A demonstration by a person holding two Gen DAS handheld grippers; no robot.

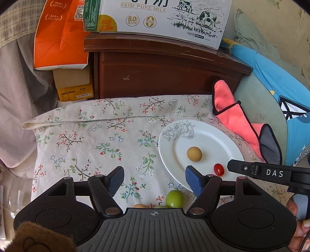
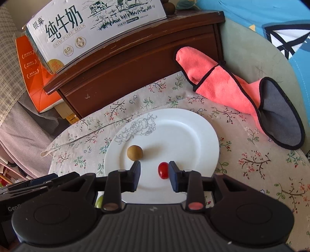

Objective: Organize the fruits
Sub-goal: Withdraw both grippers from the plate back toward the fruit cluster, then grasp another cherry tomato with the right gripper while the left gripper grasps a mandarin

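Observation:
A white plate (image 1: 193, 126) (image 2: 193, 120) sits on the floral cloth and holds a round brown fruit (image 1: 194, 153) (image 2: 134, 152) and a red cherry tomato (image 1: 219, 169) (image 2: 163, 170). My right gripper (image 2: 154, 174) hangs open just over the plate's near side. The tomato lies on the plate between its pads, close to the right one. My left gripper (image 1: 155, 180) is open and empty over the cloth, left of the plate. Below it, a green fruit (image 1: 174, 198) (image 2: 98, 201) lies on the cloth, with an orange-brown fruit (image 1: 139, 205) mostly hidden beside it.
A pink mitt-like cloth (image 1: 232, 116) (image 2: 222, 81) lies right of the plate. Behind the cloth-covered surface stands a dark wooden cabinet (image 1: 164, 73) with a milk carton box (image 1: 164, 15) on top, and an orange box (image 1: 58, 38) to its left. A hand (image 1: 300, 223) grips the right tool.

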